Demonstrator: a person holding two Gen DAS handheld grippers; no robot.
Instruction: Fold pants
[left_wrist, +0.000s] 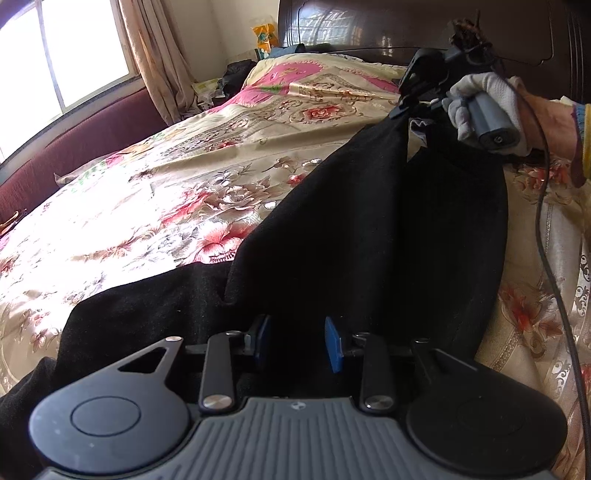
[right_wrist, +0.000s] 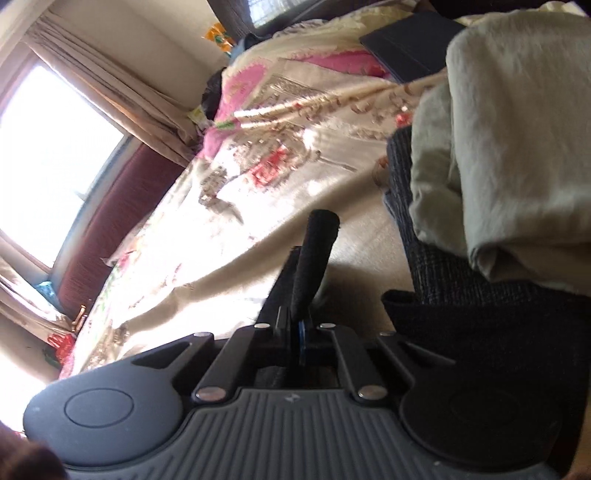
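Pants: black pants (left_wrist: 362, 236) sprawled on the floral bedspread (left_wrist: 155, 192), one end bunched right under the left gripper, the other hoisted up at one o'clock.

Left gripper: left gripper (left_wrist: 297, 343) low over the near cloth, blue pads (left_wrist: 334, 349) apart, nothing pinched between them.

Long axis: the garment runs from six o'clock away to one o'clock in the left wrist view, a dark ramp rising off the bed.

Right gripper: right gripper (right_wrist: 302, 332) has its jaws together on a black strip of the pants, which pokes out at twelve o'clock in its own camera; from the left wrist view it sits at the far raised end, gloved right hand (left_wrist: 487, 107) on the handle.

Nearer hand: the left is on top of the free end, so the next pinch looks like its job.

Far side: a pile of folded clothes (right_wrist: 509, 147) at two o'clock in the right view, though blur makes the items hard to sort.
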